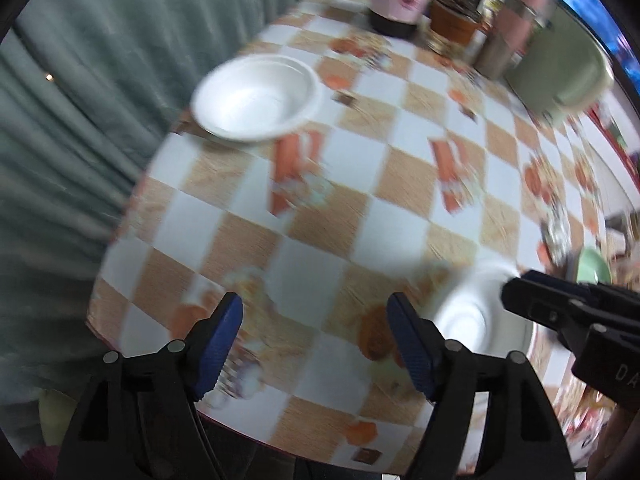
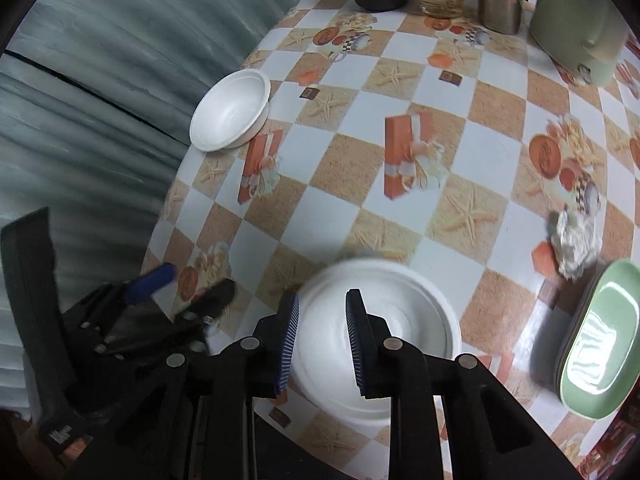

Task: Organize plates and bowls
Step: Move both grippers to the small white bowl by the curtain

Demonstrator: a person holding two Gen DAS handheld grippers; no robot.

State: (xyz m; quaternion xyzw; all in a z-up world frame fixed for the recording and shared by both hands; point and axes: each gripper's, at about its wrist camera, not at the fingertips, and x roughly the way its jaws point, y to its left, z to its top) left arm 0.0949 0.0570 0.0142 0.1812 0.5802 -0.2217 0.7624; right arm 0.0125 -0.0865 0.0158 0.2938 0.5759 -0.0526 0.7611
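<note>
The right gripper (image 2: 322, 342) is hovering part-spread over a white foam plate (image 2: 400, 320) at the table's (image 2: 400, 216) near edge, gripping nothing, while the left gripper (image 1: 316, 344) is hanging wide apart; the plate is looking light, crushable, best pinched gently at its rim.

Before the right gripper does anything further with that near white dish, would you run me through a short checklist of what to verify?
1. Right gripper around the near white dish: cannot tell; its fingers lie over the blurred dish with a gap between them.
2. Left gripper free: ok, open, holding nothing.
3. Far white bowl upright and unobstructed: ok, though it sits near the table edge.
4. Green plate apart from the dish: ok.
5. Crumpled tissue clear of the dish: ok.
</note>
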